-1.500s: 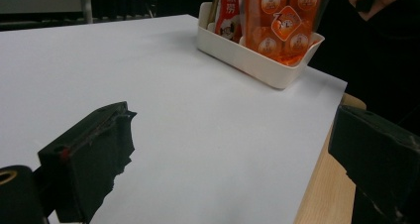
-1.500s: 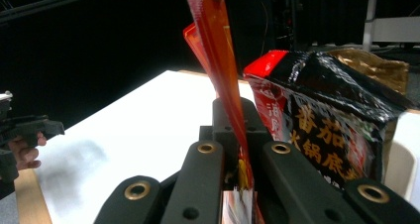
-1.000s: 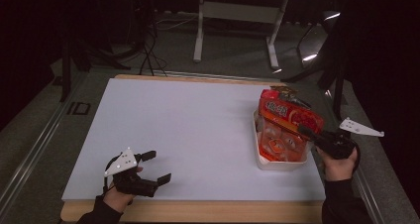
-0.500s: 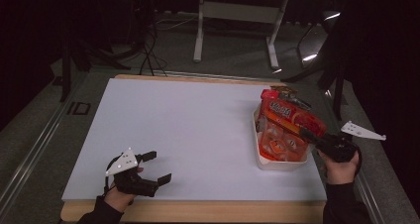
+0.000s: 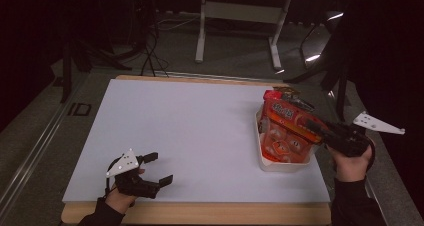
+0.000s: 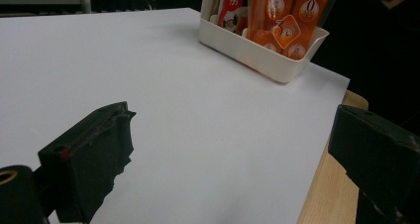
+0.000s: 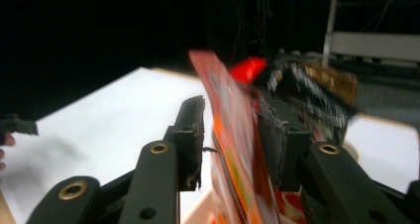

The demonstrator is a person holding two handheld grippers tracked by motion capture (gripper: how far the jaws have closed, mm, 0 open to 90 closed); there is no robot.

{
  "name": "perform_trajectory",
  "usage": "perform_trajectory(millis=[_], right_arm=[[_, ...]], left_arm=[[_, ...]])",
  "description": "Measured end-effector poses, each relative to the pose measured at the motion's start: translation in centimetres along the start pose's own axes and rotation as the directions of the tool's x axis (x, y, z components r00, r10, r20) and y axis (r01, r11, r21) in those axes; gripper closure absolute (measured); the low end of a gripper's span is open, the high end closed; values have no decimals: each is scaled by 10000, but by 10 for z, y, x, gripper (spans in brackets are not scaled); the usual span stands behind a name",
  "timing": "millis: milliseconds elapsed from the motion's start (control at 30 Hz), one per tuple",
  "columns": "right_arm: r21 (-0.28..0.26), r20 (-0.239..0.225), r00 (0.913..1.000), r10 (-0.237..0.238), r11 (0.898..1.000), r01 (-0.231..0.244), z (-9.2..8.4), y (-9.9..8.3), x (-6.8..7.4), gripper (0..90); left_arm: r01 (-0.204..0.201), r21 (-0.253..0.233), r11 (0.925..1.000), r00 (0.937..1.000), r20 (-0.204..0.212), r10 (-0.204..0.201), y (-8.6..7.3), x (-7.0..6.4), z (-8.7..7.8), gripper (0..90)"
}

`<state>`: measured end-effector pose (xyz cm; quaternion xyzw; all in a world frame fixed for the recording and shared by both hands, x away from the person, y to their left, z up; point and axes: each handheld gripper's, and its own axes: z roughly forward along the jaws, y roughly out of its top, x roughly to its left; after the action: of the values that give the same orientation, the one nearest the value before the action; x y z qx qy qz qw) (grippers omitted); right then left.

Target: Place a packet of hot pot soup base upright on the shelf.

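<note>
A white tray (image 5: 280, 166) at the table's right holds several orange snack packets (image 5: 282, 146). One orange-red packet (image 5: 285, 117) stands tilted on top of them. My right gripper (image 5: 314, 127) reaches in from the right with that packet (image 7: 223, 105) between its jaws. The jaws have just been opening. In the right gripper view (image 7: 230, 120) the left pad stands off the packet, so the gripper is open. My left gripper (image 5: 161, 167) rests open and empty near the table's front left corner. In the left gripper view (image 6: 233, 149) it looks towards the tray (image 6: 257, 55).
A dark packet (image 5: 292, 93) sticks up at the far end of the tray. The white table sheet (image 5: 190, 126) lies bare between the two grippers, with a wooden edge (image 5: 200, 213) along the front. Table legs and cables stand on the floor beyond.
The right gripper's jaws have parted around the orange-red packet, and the hand has lifted a little and drawn rightwards. The packet has sunk slightly towards the tray. The left gripper has kept still.
</note>
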<state>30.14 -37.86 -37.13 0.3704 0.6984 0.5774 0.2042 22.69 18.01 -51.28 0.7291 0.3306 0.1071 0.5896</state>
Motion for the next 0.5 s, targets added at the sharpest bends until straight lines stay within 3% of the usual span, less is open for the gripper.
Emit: perform_trajectory(millis=[233,400,500], right_arm=[[-579,-172,9984,-542,9969,531,-4,20,23,428],[-580,-190,9948,-998,9934,986,-1,28,43,350],[-693,-412,9935,-1059,9923,1029,2,30,52,314]], left_arm=[[39,-27,10000,10000,27,-39,0,1,0,37],[-15,26,10000,10000,10,15,0,0,0,37],[9,44,10000,10000,28,-9,-1,0,1,37]])
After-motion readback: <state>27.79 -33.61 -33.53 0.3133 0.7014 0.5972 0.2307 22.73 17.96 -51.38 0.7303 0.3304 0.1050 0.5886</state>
